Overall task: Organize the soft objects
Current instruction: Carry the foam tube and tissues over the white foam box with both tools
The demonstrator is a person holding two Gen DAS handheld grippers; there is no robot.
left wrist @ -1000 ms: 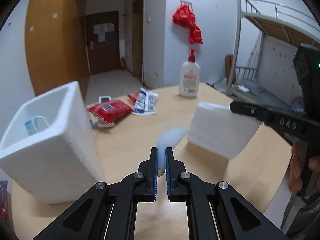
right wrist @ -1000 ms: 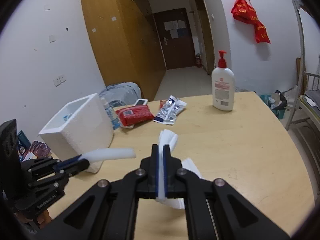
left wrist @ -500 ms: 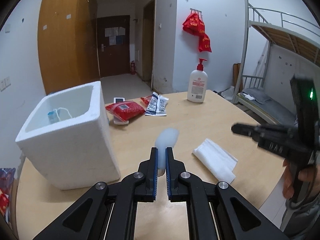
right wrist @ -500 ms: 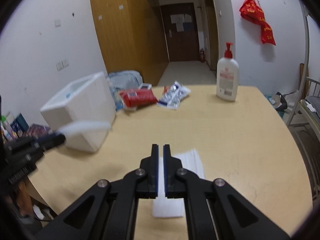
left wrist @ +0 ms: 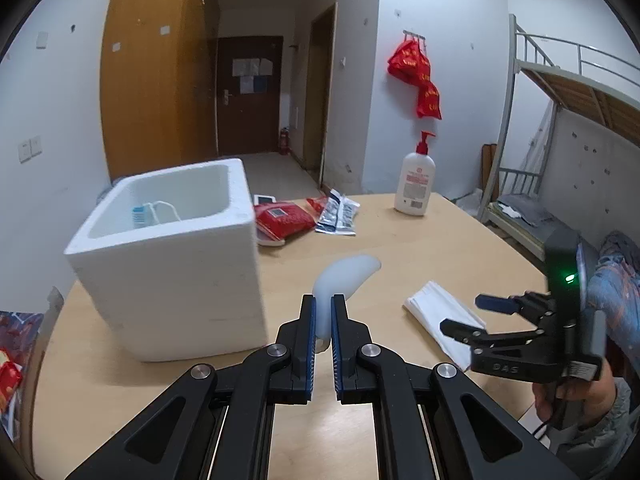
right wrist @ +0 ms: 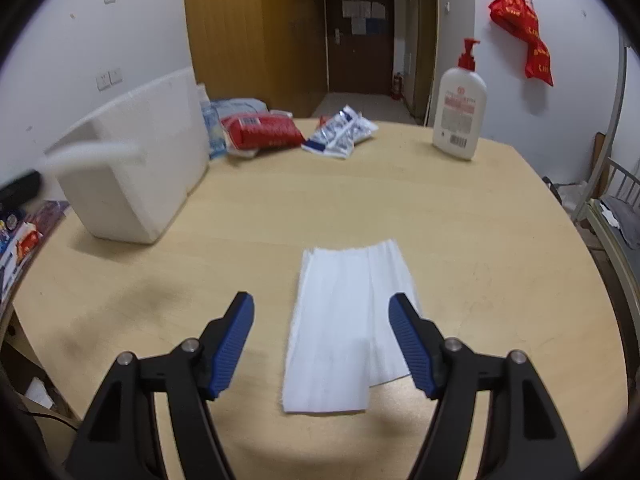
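Standing at the left of the round wooden worktop (right wrist: 460, 216) is an open white foam box (left wrist: 172, 264). Inside it, low against the far left wall in the left wrist view, lies a small blue-and-white item with a thin white loop (left wrist: 154, 212); what it is cannot be told. Behind the box lie a red packet (left wrist: 282, 220) and silver-and-blue sachets (left wrist: 338, 212), and a white pump bottle with a red top (left wrist: 415, 184) stands further right.

The left gripper (left wrist: 322, 328), at bottom centre of its view, has its jaws pressed together on a pale, soft white piece (left wrist: 340, 280) that curves up and right from between them, held above the worktop just right of the box.

The right gripper (right wrist: 322, 336) has its jaws spread and opening. A folded white tissue (right wrist: 348, 328) lies flat on the worktop between and below them; neither pad presses on it, though the right one overlaps its edge in the picture. A hand (left wrist: 572, 392) holds this gripper at lower right.
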